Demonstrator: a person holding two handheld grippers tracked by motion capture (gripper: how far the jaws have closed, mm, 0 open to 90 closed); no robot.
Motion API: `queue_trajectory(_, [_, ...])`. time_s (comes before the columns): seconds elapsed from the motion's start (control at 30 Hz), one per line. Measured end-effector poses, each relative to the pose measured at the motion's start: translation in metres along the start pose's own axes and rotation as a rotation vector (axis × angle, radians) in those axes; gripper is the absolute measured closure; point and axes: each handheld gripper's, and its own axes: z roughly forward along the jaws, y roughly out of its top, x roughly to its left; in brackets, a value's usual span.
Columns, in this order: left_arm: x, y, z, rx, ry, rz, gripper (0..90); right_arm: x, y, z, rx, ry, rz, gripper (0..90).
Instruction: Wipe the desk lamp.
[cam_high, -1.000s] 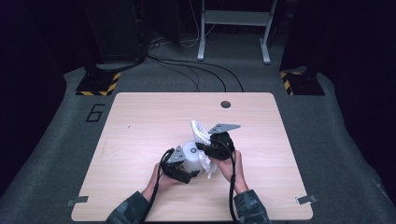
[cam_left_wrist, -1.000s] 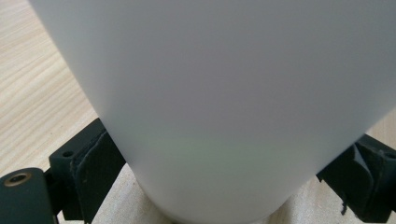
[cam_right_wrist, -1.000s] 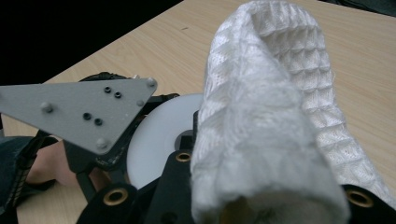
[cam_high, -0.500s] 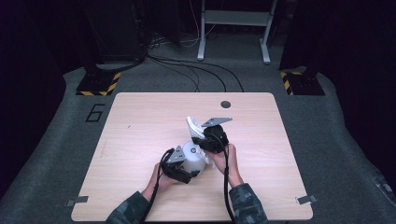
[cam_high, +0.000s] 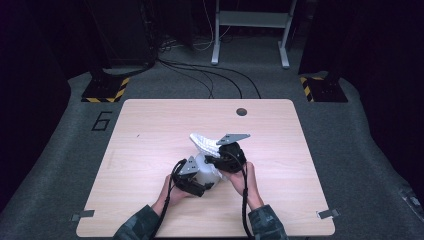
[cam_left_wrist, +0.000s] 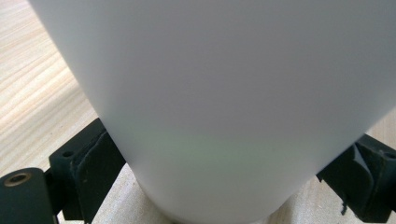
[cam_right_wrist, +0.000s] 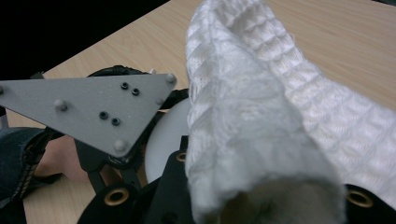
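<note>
Tongs (cam_high: 200, 172) clamp cup (cam_left_wrist: 224, 107); right tongs (cam_high: 212, 161) apparently pinch cloth (cam_right_wrist: 261, 107).

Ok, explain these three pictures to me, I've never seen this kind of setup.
A person sits at a wooden table with a handheld two-jaw gripper in each hand. One picture looks down from above; the other two come from cameras riding on the grippers. The left gripper clamps a smooth white container between its black pads. The right gripper is shut on a white waffle-weave cloth, held at the container's top. The grey triangle is a plate on the left gripper.
</note>
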Motion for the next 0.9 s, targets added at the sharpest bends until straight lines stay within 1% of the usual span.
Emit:
queue_trajectory(0.03, [-0.001,0.0,0.0,-0.001,-0.004,-0.009,7.9,-0.002,0.0,-0.002,-0.003,-0.01,0.011,85.3])
queue_trajectory(0.1, [-0.001,0.0,0.0,0.0,-0.007,-0.011,7.9,-0.005,0.003,-0.001,-0.003,-0.039,0.009,85.3])
queue_trajectory(0.17, [-0.001,0.0,0.0,0.0,-0.007,-0.012,7.9,-0.008,0.009,0.004,0.0,-0.059,0.003,85.3])
queue_trajectory(0.2, [0.0,0.0,0.0,0.001,-0.003,-0.005,7.9,-0.01,0.012,0.008,0.006,-0.055,0.005,85.3])
queue_trajectory(0.27, [0.0,0.0,0.0,0.002,0.0,0.001,7.9,-0.011,0.017,0.013,0.008,-0.052,0.024,85.3])
queue_trajectory(0.3, [0.0,0.0,0.0,0.002,-0.001,0.001,7.9,-0.012,0.019,0.017,0.005,-0.046,0.018,85.4])
queue_trajectory(0.33, [0.0,0.0,0.0,0.002,-0.001,0.001,7.9,-0.012,0.021,0.019,0.004,-0.037,0.023,85.4])
queue_trajectory(0.4, [0.0,0.0,0.0,0.003,0.0,0.001,7.9,-0.008,0.022,0.023,0.006,-0.027,0.023,85.4])
queue_trajectory(0.43, [-0.001,0.0,0.0,-0.004,0.0,-0.008,7.9,-0.007,0.022,0.024,0.008,-0.012,0.012,85.4])
queue_trajectory(0.47, [-0.001,0.0,0.0,-0.006,-0.001,-0.011,7.9,-0.004,0.022,0.024,0.012,-0.008,0.009,85.4])
queue_trajectory(0.5, [-0.001,0.0,0.0,-0.009,0.002,-0.008,7.9,-0.002,0.022,0.024,0.013,-0.004,0.003,85.4])
queue_trajectory(0.57, [-0.001,0.0,0.0,-0.009,0.002,-0.008,7.9,0.003,0.019,0.022,0.017,0.009,0.005,85.4])
queue_trajectory(0.63, [-0.001,0.0,0.001,-0.015,0.0,-0.017,7.9,0.006,0.015,0.018,0.017,0.023,-0.004,85.4])
queue_trajectory(0.67, [-0.001,0.0,0.001,-0.013,0.003,-0.011,7.9,0.008,0.013,0.016,0.017,0.021,-0.008,85.5])
queue_trajectory(0.7, [-0.001,0.0,0.001,-0.014,0.0,-0.015,7.9,0.009,0.01,0.013,0.022,0.022,-0.008,85.4])
queue_trajectory(0.8, [-0.001,0.0,0.0,-0.009,0.001,-0.008,7.9,0.007,0.003,0.006,0.013,0.023,-0.002,85.4])
queue_trajectory(0.87, [-0.001,0.0,0.001,-0.009,-0.001,-0.013,7.9,0.003,0.0,0.0,0.011,0.01,0.011,85.4])
queue_trajectory(0.9, [0.0,0.0,0.0,0.002,-0.001,0.001,7.9,0.001,-0.001,-0.002,0.004,0.005,0.021,85.4])
